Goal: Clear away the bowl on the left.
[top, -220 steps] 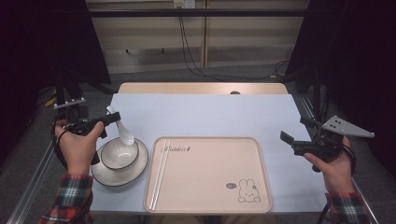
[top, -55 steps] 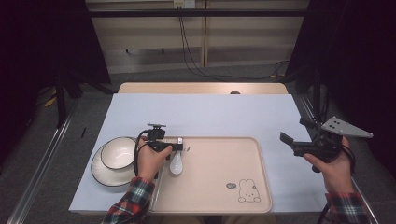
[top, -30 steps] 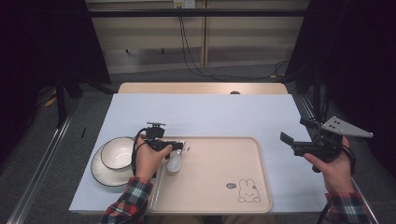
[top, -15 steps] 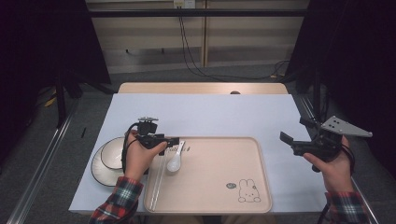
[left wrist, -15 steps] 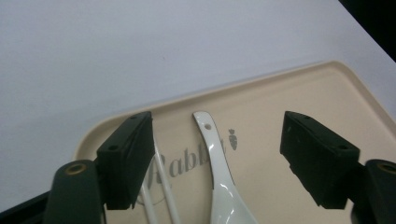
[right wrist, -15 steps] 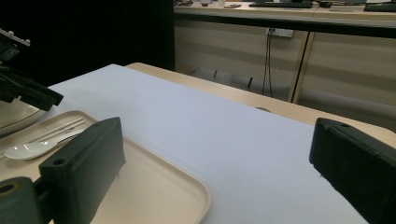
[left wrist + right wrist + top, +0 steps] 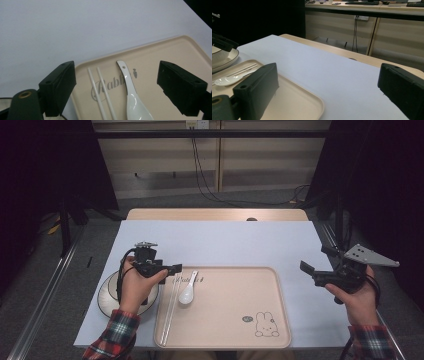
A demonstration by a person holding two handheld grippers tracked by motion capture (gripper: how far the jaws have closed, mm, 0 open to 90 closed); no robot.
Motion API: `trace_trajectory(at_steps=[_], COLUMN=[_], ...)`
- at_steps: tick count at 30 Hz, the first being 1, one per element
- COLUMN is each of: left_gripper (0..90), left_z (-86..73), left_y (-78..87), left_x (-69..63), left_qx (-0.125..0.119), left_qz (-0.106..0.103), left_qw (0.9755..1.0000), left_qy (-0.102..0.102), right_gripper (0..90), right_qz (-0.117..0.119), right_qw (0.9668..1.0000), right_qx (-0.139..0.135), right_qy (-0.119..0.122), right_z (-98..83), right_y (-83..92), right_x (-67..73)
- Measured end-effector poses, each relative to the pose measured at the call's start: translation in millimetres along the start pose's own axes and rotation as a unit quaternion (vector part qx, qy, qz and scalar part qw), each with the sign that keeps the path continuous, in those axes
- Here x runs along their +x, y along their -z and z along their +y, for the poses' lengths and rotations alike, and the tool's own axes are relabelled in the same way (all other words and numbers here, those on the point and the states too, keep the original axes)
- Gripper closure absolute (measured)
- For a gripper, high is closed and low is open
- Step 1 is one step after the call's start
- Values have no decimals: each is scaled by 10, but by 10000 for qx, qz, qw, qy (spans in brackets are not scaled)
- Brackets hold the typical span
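A white ceramic spoon (image 7: 188,290) lies on the beige tray (image 7: 235,320) near its upper left corner, next to a pair of white chopsticks (image 7: 169,310). My left gripper (image 7: 176,268) hovers just left of the spoon. Its jaws have just been opening and hold nothing. In the left gripper view the spoon (image 7: 132,100) and chopsticks (image 7: 102,92) lie on the tray (image 7: 162,55) below the wide-apart jaws of the left gripper (image 7: 117,75). My right gripper (image 7: 316,260) hangs open and empty over the table's right side, right of the tray.
A white dark-rimmed plate (image 7: 103,292) carrying a bowl sits left of the tray, mostly under my left hand. The tray's middle and right show just a rabbit print (image 7: 265,325). Pale blue table surface (image 7: 225,242) stretches behind the tray.
The left gripper carried the spoon from the bowl to the tray, let go of it, then rose and drew back leftward. The right gripper stayed put.
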State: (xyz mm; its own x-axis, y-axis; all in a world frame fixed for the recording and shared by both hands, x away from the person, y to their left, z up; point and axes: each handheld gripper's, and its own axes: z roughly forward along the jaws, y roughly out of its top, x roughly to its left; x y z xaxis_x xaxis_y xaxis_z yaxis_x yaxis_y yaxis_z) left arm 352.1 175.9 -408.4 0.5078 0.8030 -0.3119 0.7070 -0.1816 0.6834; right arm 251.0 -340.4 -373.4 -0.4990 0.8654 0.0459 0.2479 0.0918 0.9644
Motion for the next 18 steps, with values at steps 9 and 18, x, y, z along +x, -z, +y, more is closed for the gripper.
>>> trace_trajectory(at_steps=[9, 18], left_gripper=[139, 128], left_z=[12, -2], left_y=[137, 277], left_x=[104, 207], left_qx=[-11, -28], left_qz=[61, 197], left_qw=[10000, 9998], left_qy=[-40, -42], right_gripper=[27, 27], right_qz=[0, 8], right_qw=[10000, 10000], right_qx=[31, 51], right_qy=[31, 51], right_z=[-15, -16], right_y=[16, 22], right_x=[9, 21])
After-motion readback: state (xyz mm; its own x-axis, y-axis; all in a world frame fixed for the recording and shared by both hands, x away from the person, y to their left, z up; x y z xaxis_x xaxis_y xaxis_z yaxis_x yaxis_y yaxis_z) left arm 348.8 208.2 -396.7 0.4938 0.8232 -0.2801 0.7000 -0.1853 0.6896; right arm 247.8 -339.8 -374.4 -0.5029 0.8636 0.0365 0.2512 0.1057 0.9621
